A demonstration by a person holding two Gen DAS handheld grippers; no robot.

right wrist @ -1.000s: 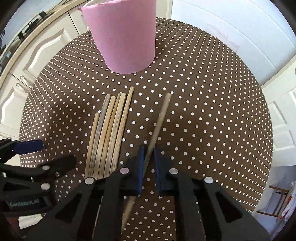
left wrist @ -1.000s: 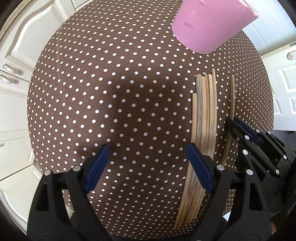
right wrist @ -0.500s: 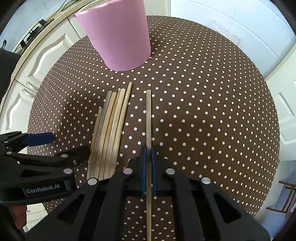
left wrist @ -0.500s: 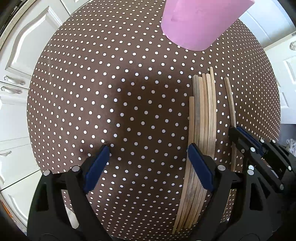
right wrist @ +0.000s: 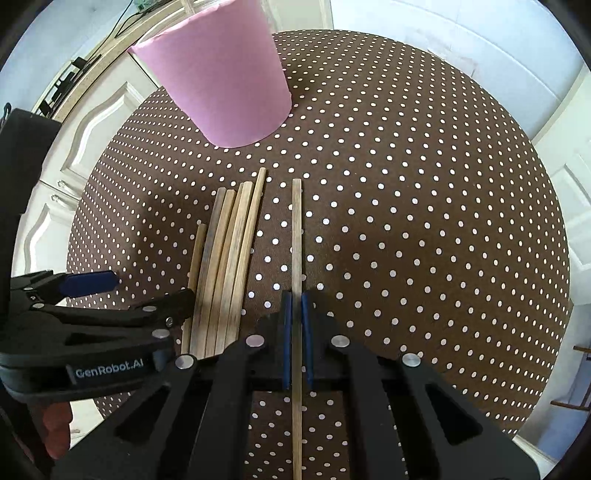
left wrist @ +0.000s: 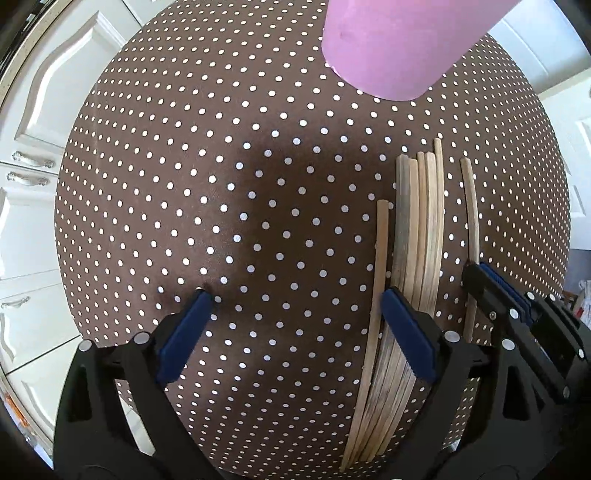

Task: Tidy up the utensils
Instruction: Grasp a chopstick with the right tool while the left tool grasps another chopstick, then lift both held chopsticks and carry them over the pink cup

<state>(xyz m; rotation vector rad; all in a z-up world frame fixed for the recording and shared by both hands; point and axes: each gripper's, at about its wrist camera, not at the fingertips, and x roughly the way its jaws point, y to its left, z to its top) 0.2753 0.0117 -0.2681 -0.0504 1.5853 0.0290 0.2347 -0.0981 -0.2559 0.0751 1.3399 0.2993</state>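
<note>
Several wooden chopsticks [right wrist: 225, 266] lie side by side on a round table with a brown polka-dot cloth [right wrist: 406, 221]; they also show in the left wrist view [left wrist: 413, 258]. My right gripper [right wrist: 296, 306] is shut on a single chopstick [right wrist: 296, 229] that points toward the pink cup [right wrist: 221, 81]. That chopstick [left wrist: 471, 206] and the right gripper [left wrist: 491, 284] show at the right of the left wrist view. My left gripper [left wrist: 295, 306] is open and empty, its right finger over the bundle. The pink cup [left wrist: 399, 40] stands at the far side.
White cabinet doors with metal handles [left wrist: 29, 158] stand beyond the table's left edge. White doors [right wrist: 461, 33] lie behind the table. The left gripper [right wrist: 96, 295] shows at the left of the right wrist view.
My right gripper has closed on the single chopstick and straightened it, lifting it slightly. Both views have moved a little closer toward the pink cup.
</note>
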